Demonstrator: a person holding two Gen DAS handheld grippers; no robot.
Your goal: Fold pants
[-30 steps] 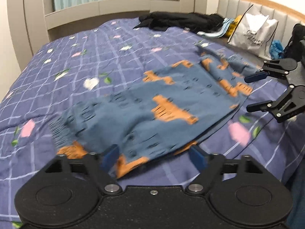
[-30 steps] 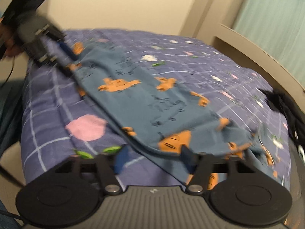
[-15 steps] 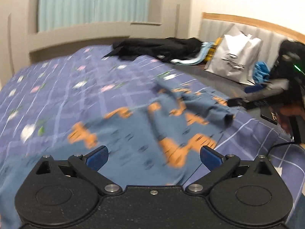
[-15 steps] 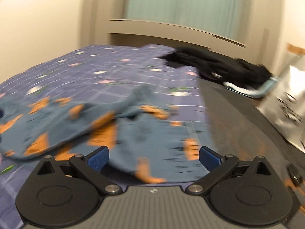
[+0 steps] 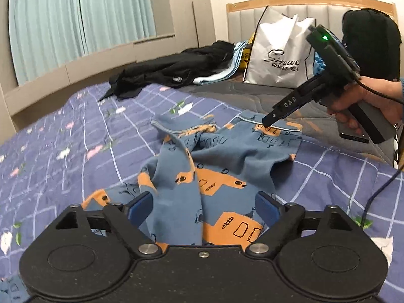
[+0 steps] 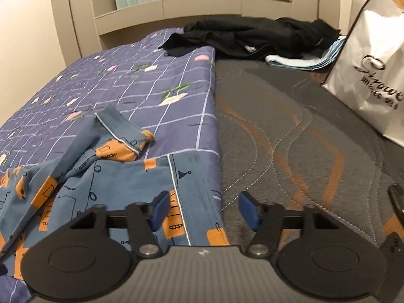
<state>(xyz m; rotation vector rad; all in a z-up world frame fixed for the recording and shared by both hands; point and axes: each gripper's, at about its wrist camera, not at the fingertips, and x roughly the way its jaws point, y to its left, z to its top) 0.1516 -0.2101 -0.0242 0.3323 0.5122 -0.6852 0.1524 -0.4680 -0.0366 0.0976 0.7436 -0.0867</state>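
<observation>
- My left tool (image 5: 203,209) has its two blue pads spread wide apart, gripping nothing; the crumpled pants (image 5: 214,166) lie directly under and ahead of the gap.
- My right tool (image 6: 202,208) likewise stands with pads apart and empty. Its left pad hangs over a pant hem, its right pad over bare grey mattress (image 6: 290,131).
- The pants, blue with orange vehicle prints, are bunched and twisted on the quilt (image 5: 63,151), not yet folded flat. One leg is twisted over the other in the middle of the heap.
- In the right wrist view, one leg's piped hem lies at the quilt's edge, right where it meets the mattress; the other leg's cuff is curled up on the quilt just beyond.
- In the left wrist view my right hand (image 5: 368,101) holds the right tool's handle, with its tip just above the far hem of the pants; I cannot tell whether it touches the cloth.
- A cable (image 5: 378,194) trails across the quilt at the right side of the bed.
- Further off, a white shopping bag (image 5: 277,50) stands against the headboard (image 5: 290,2), with a black backpack (image 5: 371,43) beside it.
- A heap of black clothing (image 6: 252,38) lies along the far side of the bed, with a light blue cloth (image 6: 298,61) under it.
</observation>
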